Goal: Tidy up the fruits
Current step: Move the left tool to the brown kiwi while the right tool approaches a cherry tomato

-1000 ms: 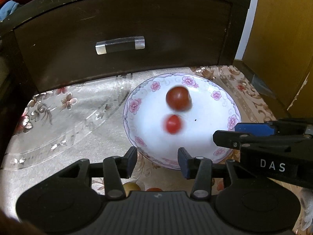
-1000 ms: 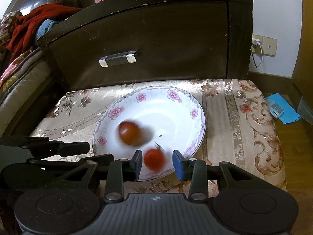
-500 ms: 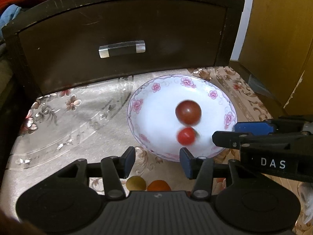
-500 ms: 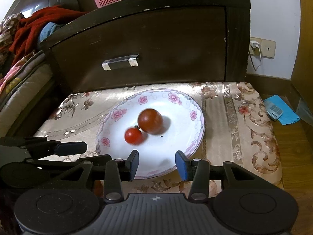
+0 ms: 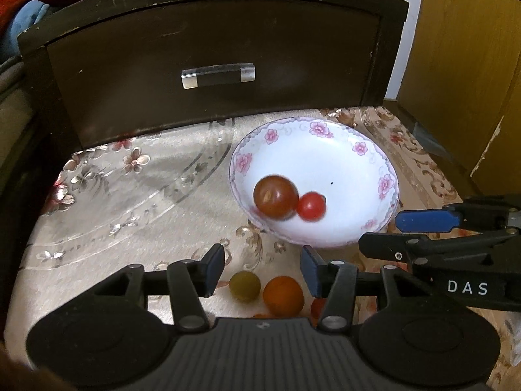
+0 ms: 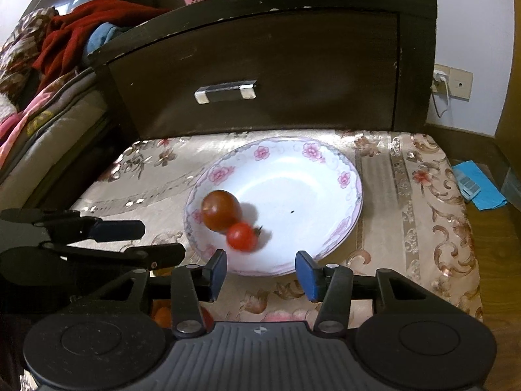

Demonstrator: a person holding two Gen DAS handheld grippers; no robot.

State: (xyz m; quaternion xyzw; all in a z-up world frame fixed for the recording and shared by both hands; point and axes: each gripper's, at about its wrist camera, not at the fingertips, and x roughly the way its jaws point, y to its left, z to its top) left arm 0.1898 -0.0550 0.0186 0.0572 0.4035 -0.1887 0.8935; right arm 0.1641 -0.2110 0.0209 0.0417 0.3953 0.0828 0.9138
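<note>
A white floral plate [image 5: 374, 159] [image 6: 325, 163] sits on the patterned cloth. It holds a large dark red tomato [image 5: 275, 196] [image 6: 220, 210] touching a small red cherry tomato [image 5: 311, 206] [image 6: 241, 236]. My left gripper [image 5: 262, 269] is open and empty, just short of the plate's near rim. A small yellow-green fruit [image 5: 245, 286] and an orange fruit [image 5: 283, 295] lie on the cloth between its fingers. My right gripper [image 6: 260, 272] is open and empty at the plate's near edge; it also shows at the right of the left wrist view [image 5: 423, 228].
A dark wooden drawer front [image 5: 215, 65] with a metal handle [image 5: 218, 75] stands behind the plate. A wooden cabinet [image 5: 465, 65] is to the right. Clothes [image 6: 81, 39] lie at the left. A blue item [image 6: 478, 187] lies on the floor at right.
Both grippers have drawn back from the plate. The two tomatoes have rolled toward the plate's near left side. The loose fruits on the cloth have come into the left wrist view.
</note>
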